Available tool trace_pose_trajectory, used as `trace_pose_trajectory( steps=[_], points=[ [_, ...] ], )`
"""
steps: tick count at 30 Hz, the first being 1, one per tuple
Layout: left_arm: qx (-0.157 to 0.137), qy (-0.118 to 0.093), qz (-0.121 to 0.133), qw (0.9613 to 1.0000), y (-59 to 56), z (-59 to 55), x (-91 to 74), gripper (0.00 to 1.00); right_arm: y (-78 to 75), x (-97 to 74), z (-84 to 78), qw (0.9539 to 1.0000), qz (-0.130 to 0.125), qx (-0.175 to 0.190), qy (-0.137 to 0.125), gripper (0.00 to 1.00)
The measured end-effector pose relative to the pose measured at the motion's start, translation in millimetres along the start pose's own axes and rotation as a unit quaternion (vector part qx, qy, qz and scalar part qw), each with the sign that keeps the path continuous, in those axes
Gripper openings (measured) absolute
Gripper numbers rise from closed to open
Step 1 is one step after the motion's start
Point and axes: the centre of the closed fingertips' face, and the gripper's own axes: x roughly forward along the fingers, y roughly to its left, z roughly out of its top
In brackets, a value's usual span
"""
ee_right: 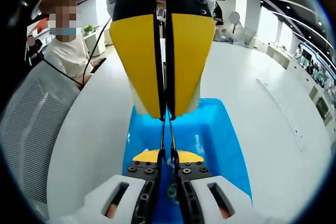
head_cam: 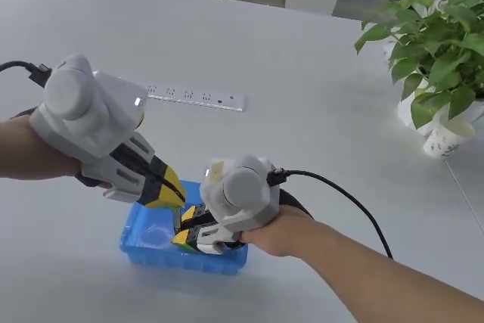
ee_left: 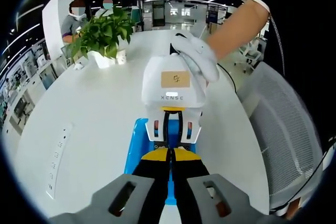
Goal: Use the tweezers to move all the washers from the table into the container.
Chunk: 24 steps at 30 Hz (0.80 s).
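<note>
Left gripper and right gripper meet above the blue container. Both clench the tweezers (a thin sliver).

Between the two tools the tweezers show as one thin dark line; both ends are lost between the pressed-together jaws of the left gripper and the right gripper; beneath both grippers much of the container is covered; what lies inside it is too blurred to tell; beyond the right gripper, the plant is cut off by the picture's edge.
</note>
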Motion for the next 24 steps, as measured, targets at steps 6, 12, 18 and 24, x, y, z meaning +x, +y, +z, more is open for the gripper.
trace_pose_trajectory(
  steps=[6,12,18,24],
  points=[
    [0.002,0.000,0.006,1.0000,-0.8,4.5,-6.4,0.03,0.1,-5.3,5.8,1.0000,-0.005,-0.005,-0.004,0.10],
    [0.010,0.000,0.011,0.9999,-1.9,12.3,-12.4,0.03,-1.4,-12.9,12.1,0.9998,-0.015,-0.013,-0.008,0.09],
    [0.016,-0.002,0.015,0.9998,-2.6,19.5,-16.7,0.03,-1.7,-21.3,15.9,0.9995,-0.023,-0.017,-0.012,0.07],
    [0.020,-0.003,0.016,0.9997,-5.5,25.9,-20.2,0.03,1.7,-28.7,19.0,0.9993,-0.027,-0.021,-0.015,0.07]
  ],
)
